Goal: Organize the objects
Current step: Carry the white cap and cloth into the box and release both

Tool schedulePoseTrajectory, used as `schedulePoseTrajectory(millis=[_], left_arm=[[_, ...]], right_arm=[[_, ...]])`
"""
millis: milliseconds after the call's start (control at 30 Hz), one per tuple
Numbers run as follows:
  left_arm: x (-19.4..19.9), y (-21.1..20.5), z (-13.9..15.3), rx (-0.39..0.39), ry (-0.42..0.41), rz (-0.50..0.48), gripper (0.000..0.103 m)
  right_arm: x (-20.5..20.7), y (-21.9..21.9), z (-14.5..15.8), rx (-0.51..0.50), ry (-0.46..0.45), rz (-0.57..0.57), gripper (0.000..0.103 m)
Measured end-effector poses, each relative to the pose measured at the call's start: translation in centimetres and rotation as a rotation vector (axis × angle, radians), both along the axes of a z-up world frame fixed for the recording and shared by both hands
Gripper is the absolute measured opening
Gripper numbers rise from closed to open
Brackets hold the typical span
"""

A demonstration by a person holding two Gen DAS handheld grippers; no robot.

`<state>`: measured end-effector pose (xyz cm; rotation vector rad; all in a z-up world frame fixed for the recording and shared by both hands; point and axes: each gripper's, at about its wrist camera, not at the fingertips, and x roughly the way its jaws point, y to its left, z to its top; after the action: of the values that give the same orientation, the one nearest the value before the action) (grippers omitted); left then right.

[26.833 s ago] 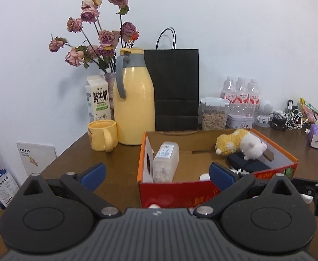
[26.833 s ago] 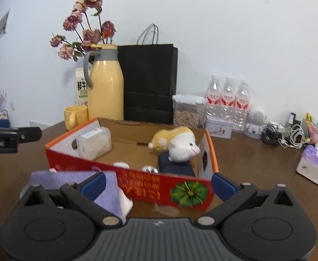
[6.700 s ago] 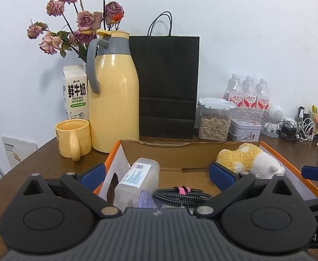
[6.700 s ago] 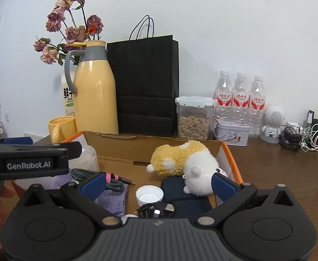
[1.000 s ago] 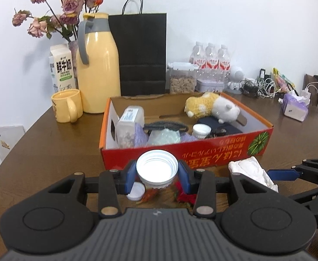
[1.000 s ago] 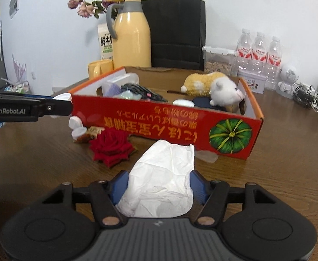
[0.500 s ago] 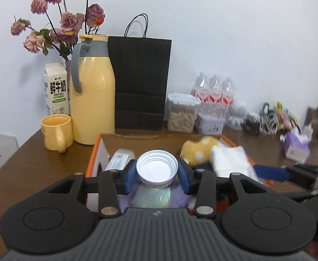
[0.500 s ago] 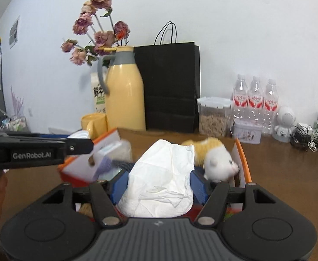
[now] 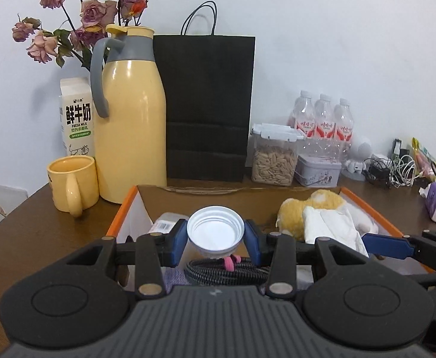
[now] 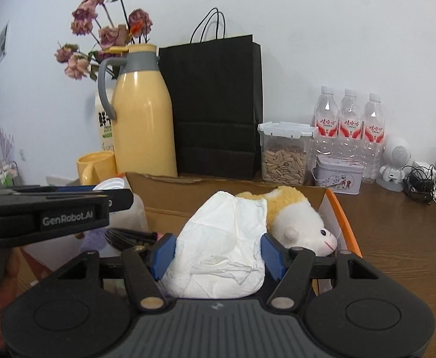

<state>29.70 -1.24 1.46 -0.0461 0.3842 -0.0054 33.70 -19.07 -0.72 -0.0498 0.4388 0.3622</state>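
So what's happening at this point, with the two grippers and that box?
A person is tidying loose items into a cardboard box on the table. The left gripper grips a white lid, and the right gripper grips a crumpled tissue. Both hover over the box, which holds a plush toy and a coiled cable. Nothing is released yet.

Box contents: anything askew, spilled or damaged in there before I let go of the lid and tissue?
Nothing spilled or damaged shows. The plush toy lies on its side in the orange-rimmed box, and a coiled cable sits loose; just clutter. Left gripper holds the white lid, right gripper the crumpled tissue, both over the box.
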Motion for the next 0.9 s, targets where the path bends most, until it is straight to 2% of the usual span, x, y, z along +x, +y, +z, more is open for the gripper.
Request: schedulePoseTrajectory(millis=[67, 100, 133, 167, 200, 267, 567, 900], left_arm=[[-0.2, -0.1, -0.2, 0.004, 0.002, 0.016, 0.065], [-0.4, -0.1, -0.2, 0.002, -0.003, 0.026, 0.089], [-0.8, -0.1, -0.1, -0.001, -0.019, 0.034, 0.103], [-1.2, 0.0, -0.1, -0.007, -0.046, 0.039, 0.103], [-1.6, 0.1, 0.0, -0.011, -0.068, 0.046, 0.103], [-2.0, 0.1, 0.2, -0.017, -0.082, 0.048, 0.103], [-2.3, 0.3, 0.2, -0.021, -0.078, 0.054, 0.103], [-4.4, 0.7, 0.7, -0.02, -0.094, 0.021, 0.103]], right_arm=[[-0.1, 0.1, -0.3, -0.007, 0.004, -0.001, 0.067], [-0.3, 0.1, -0.4, -0.011, 0.0, -0.007, 0.07], [-0.5, 0.0, -0.4, -0.013, -0.007, -0.016, 0.077], [-0.9, -0.1, -0.3, -0.013, -0.016, -0.029, 0.085], [-1.2, -0.2, -0.3, -0.01, -0.027, -0.04, 0.089], [-1.6, -0.4, -0.2, -0.004, -0.044, -0.056, 0.103], [-2.4, -0.5, 0.1, -0.004, -0.057, -0.082, 0.103], [-4.7, -0.7, 0.8, -0.009, -0.101, -0.067, 0.103]])
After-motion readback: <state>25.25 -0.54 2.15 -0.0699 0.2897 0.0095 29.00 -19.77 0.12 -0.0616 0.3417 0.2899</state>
